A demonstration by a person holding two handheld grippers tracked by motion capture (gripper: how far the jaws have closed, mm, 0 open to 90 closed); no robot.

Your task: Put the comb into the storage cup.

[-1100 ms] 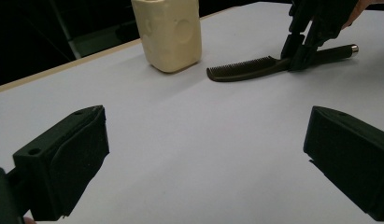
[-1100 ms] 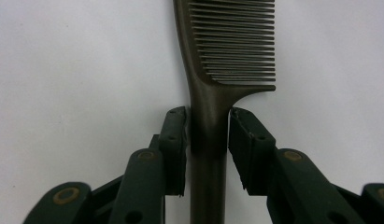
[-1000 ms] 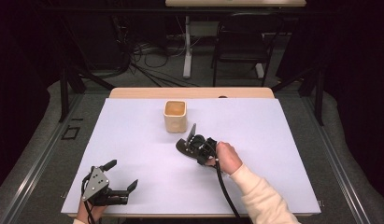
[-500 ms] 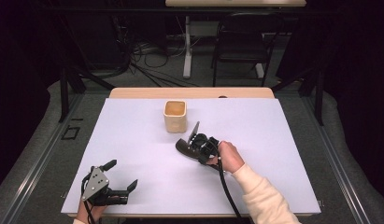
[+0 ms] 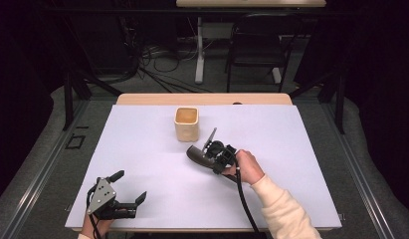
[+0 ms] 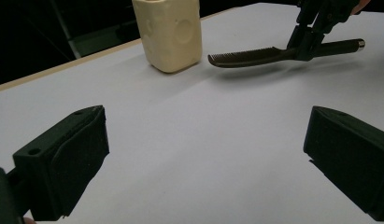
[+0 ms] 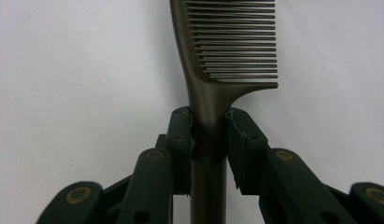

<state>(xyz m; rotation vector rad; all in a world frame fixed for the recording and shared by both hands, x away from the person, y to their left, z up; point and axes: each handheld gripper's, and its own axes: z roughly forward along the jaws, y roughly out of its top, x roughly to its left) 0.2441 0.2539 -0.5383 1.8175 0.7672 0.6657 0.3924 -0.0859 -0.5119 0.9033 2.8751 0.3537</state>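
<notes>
A dark comb (image 7: pixel 227 42) is clamped by its handle in my right gripper (image 7: pixel 209 126), teeth pointing away from the jaws. In the high view the right gripper (image 5: pixel 206 156) holds the comb (image 5: pixel 194 153) mid-table, just in front of a cream square cup (image 5: pixel 186 124). From the left gripper view the comb (image 6: pixel 255 56) hovers slightly above the white table, casting a shadow, its toothed end near the cup (image 6: pixel 171 32). My left gripper (image 5: pixel 130 186) rests at the near left corner, its jaws wide apart and nothing between them (image 6: pixel 203 158).
The white table sheet (image 5: pixel 291 149) spreads around both grippers, with a wooden strip (image 5: pixel 202 98) along its far edge. A cable (image 5: pixel 244 204) trails from the right gripper past the cream sleeve (image 5: pixel 281 214). Beyond the table are a chair, cables and dark floor.
The right gripper and comb have shifted very slightly, the raised end tipping a little to the right. The left gripper has stayed put.
</notes>
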